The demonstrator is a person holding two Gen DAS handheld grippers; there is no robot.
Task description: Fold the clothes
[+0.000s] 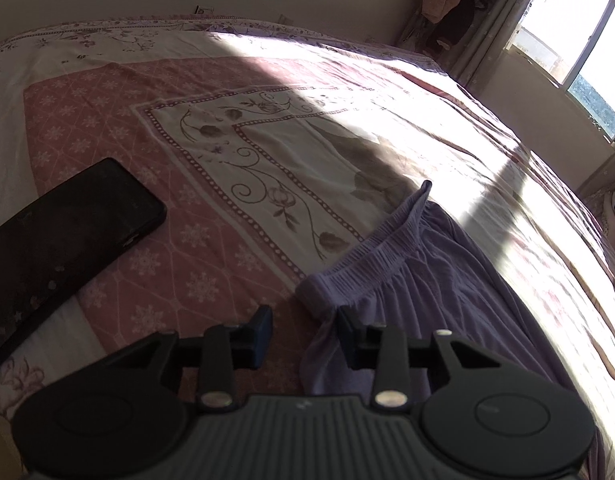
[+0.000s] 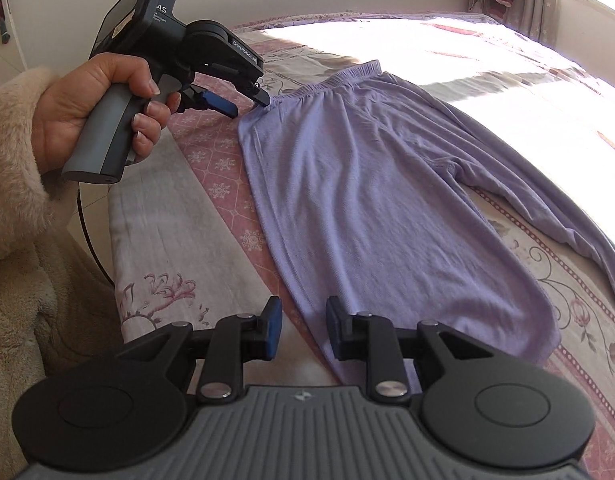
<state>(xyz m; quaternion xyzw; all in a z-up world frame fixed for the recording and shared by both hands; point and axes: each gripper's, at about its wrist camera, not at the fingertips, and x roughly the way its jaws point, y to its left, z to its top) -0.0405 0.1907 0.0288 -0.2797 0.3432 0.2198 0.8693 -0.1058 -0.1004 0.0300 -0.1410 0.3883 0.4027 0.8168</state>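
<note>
Lilac trousers (image 2: 359, 184) lie flat on the bed, waistband (image 2: 335, 80) at the far end, one leg running toward me and the other spread off to the right. The left gripper (image 2: 247, 106), held in a hand, hovers open at the near waistband corner. In the left wrist view that gripper (image 1: 303, 330) is open with the waistband corner (image 1: 319, 292) just ahead between its fingers. My right gripper (image 2: 303, 330) is open over the near leg's left edge, close to the hem (image 2: 539, 344).
A pink and cream floral bedspread (image 2: 211, 184) covers the bed. A black phone (image 1: 59, 240) lies on it at the left. Strong sunlight from a window (image 1: 579, 52) falls across the far half. A fluffy sleeve (image 2: 11, 152) is at the left bed edge.
</note>
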